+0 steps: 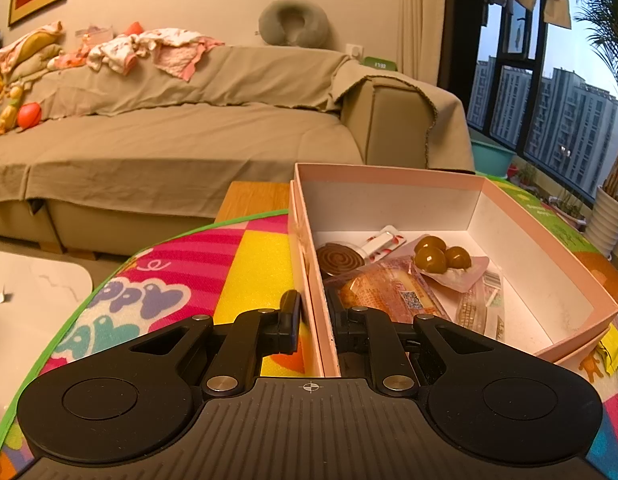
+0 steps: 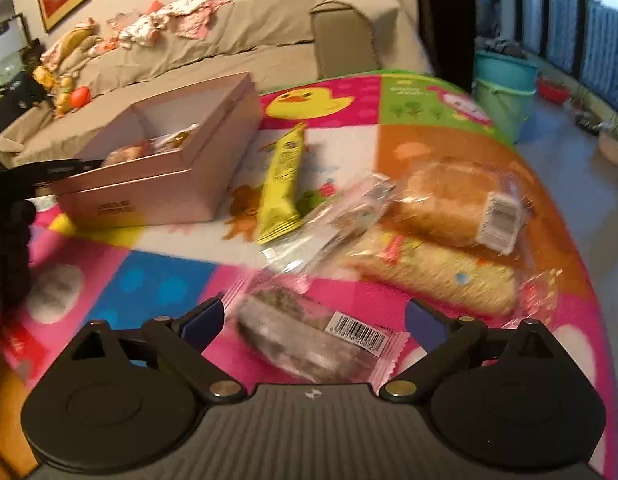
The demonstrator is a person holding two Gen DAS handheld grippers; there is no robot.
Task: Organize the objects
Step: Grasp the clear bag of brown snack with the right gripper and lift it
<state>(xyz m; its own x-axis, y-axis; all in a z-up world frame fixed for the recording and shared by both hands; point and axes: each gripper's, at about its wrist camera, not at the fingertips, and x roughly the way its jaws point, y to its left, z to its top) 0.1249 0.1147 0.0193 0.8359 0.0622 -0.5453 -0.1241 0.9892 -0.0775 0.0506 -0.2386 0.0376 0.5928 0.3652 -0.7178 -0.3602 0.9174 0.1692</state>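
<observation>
The left gripper (image 1: 315,312) is clamped on the near wall of the pink box (image 1: 557,280). The right gripper (image 2: 315,322) stands wide apart around a wrapped dark snack (image 2: 305,336) on the colourful mat (image 2: 157,284)

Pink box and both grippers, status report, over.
Left gripper shut on pink box wall. Right gripper open around dark wrapped snack. Nothing blocking.

Left gripper (image 1: 313,314): fingers drawn close, clamped on a thin upright wall, one finger on either side, pointing to 12 o'clock. Right gripper (image 2: 315,318): fingers spread wide, pointing to 12 o'clock, nothing pinched.
</observation>
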